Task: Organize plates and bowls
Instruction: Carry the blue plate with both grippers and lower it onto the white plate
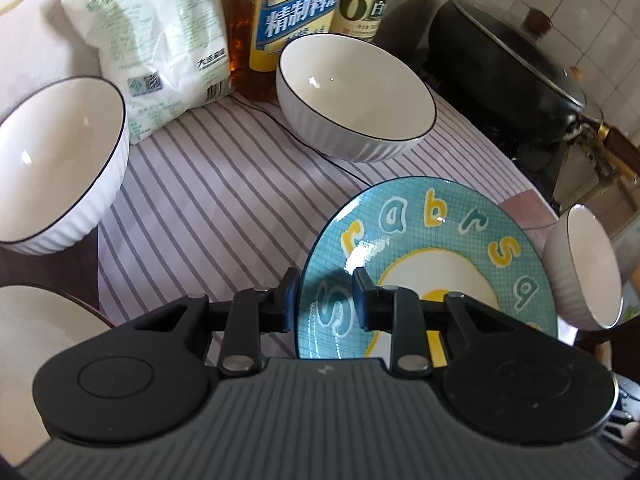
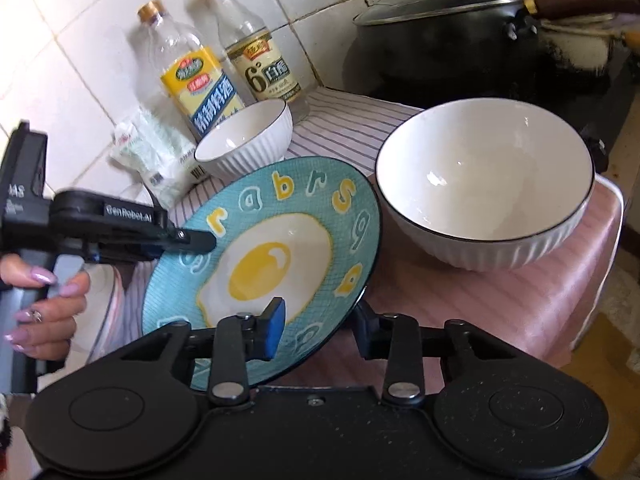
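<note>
A blue plate with a fried-egg picture and letters round its rim hangs tilted over the striped cloth. My left gripper is shut on its left rim, one finger on each face; the right wrist view shows this gripper on the plate. My right gripper is shut on the near rim, the blue pad on the upper face. White ribbed bowls stand around: one far, one left, a large one right of the plate.
Two bottles and a white bag stand against the tiled wall. A black lidded pot sits at the back right. A white dish is cut off at lower left. A person's hand holds the left gripper.
</note>
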The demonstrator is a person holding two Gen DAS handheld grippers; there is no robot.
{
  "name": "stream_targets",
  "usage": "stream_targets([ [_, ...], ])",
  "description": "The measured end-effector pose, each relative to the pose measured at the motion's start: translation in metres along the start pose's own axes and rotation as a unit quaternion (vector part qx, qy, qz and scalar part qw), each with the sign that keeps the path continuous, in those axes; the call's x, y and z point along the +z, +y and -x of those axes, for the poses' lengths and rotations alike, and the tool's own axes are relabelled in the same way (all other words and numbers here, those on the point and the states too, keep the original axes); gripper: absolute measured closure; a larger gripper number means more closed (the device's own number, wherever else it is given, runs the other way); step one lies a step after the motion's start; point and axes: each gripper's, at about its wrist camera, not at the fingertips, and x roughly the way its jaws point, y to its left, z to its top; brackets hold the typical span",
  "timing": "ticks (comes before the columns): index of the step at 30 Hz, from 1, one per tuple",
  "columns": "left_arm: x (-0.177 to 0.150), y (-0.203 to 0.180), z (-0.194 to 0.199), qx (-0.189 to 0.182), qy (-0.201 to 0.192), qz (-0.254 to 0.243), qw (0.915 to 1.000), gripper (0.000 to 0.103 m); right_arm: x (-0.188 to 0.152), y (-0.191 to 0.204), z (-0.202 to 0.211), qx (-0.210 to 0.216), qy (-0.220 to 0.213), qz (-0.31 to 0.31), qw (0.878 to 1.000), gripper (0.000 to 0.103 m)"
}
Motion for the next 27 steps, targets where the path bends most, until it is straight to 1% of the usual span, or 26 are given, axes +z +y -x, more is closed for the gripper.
stream_targets([
  [2, 0.001, 0.000, 0.000, 0.005, 0.003, 0.011, 0.9999, 0.075, -0.002, -0.002, 0.000, 0.000, -0.007, -0.004, 1.000, 0.068],
  [4, 0.005, -0.001, -0.001, 0.016, 0.018, 0.029, 0.9993, 0.073, -0.003, 0.002, -0.001, -0.007, -0.004, 0.009, 1.000, 0.068],
  [7, 0.009, -0.004, -0.003, 0.025, 0.031, 0.035, 0.9986, 0.072, 0.007, 0.008, -0.005, -0.014, 0.028, 0.054, 0.998, 0.068],
  [11, 0.010, -0.002, 0.000, 0.028, 0.045, 0.032, 0.9981, 0.071, 0.020, 0.006, -0.007, -0.016, 0.066, 0.048, 0.997, 0.070],
  [13, 0.008, 0.002, 0.003, 0.030, 0.048, 0.032, 0.9979, 0.070, 0.023, 0.007, -0.007, -0.005, 0.084, 0.054, 0.995, 0.070],
  [15, 0.006, 0.006, 0.006, 0.032, 0.052, 0.037, 0.9975, 0.070, 0.022, 0.011, -0.006, 0.001, 0.093, 0.064, 0.994, 0.070],
  [18, 0.001, 0.002, 0.017, 0.043, 0.041, 0.011, 0.9982, 0.071, 0.019, 0.017, 0.000, 0.014, 0.093, 0.075, 0.993, 0.070],
  [20, -0.003, -0.002, 0.026, 0.044, 0.034, -0.005, 0.9984, 0.071, 0.017, 0.018, 0.004, 0.025, 0.093, 0.071, 0.993, 0.070],
  [23, -0.007, -0.004, 0.037, 0.032, 0.027, -0.012, 0.9991, 0.071, 0.014, 0.017, 0.008, 0.033, 0.094, 0.070, 0.993, 0.070],
  [27, -0.011, -0.005, 0.053, 0.033, 0.017, -0.015, 0.9992, 0.071, 0.013, 0.016, 0.017, 0.043, 0.088, 0.080, 0.992, 0.070],
])
